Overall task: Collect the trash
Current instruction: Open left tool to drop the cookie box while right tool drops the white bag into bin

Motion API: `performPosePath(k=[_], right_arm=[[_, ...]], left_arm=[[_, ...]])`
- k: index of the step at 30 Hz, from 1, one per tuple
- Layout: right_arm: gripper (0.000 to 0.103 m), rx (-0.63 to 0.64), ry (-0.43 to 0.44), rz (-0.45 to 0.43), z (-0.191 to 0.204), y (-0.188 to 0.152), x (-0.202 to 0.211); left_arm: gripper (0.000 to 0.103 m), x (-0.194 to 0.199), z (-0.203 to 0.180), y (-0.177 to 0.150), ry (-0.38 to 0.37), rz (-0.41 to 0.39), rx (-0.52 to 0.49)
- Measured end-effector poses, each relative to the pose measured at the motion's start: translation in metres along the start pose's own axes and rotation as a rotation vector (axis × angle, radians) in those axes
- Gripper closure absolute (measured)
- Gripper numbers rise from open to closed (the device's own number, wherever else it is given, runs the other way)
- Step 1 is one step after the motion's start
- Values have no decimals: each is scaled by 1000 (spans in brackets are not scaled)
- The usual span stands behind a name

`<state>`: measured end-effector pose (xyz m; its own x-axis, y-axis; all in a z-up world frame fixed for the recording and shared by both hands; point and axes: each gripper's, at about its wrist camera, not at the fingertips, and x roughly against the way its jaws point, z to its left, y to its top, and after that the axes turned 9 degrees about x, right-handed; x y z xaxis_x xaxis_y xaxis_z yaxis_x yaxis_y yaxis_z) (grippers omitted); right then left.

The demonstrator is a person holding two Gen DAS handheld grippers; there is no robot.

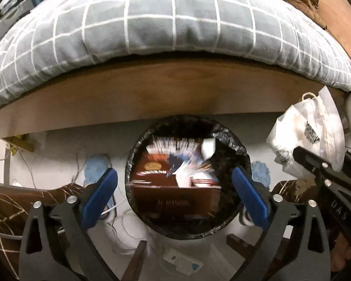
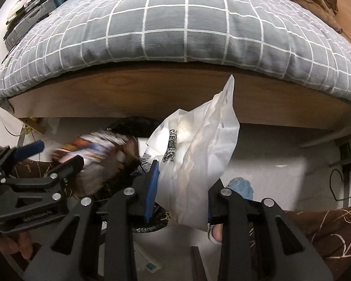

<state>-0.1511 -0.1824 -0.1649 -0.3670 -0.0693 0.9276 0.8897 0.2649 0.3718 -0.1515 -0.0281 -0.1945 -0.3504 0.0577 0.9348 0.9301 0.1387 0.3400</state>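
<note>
My left gripper [image 1: 174,171] stands wide open directly above a round bin [image 1: 236,145] lined with a black bag. Nothing is between its blue pads. Blurred packaging and paper trash [image 1: 175,161] lies in or drops into the bin, over a brown box. In the right wrist view my right gripper [image 2: 184,178] is shut on a crumpled white plastic bag [image 2: 199,140] with black print, held up just right of the bin [image 2: 133,121]. The left gripper [image 2: 56,154] shows at the left, with the blurred trash [image 2: 100,145] beside it. The bag [image 1: 311,126] also appears at the right of the left wrist view.
A bed with a grey checked duvet [image 1: 152,23] and a wooden side board [image 1: 152,93] runs right behind the bin. Blue slippers [image 1: 96,166] and a person's brown patterned trouser legs [image 2: 327,229] flank the bin. Loose cables [image 1: 119,224] and a power strip [image 1: 182,262] lie on the white floor.
</note>
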Motion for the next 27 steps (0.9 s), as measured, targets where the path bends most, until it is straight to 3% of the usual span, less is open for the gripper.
performPosePath(k=[13,22,27], right_arm=[[72,74,48,-22,50,18,-2],[72,153,62,2,87,26,-16],[66,165,51,1,88,29,-20]], left_arm=[[6,10,48,22,-11,-22,94],[6,14,79,28,21,-53,127],[6,18,86,29,17,-62,143]])
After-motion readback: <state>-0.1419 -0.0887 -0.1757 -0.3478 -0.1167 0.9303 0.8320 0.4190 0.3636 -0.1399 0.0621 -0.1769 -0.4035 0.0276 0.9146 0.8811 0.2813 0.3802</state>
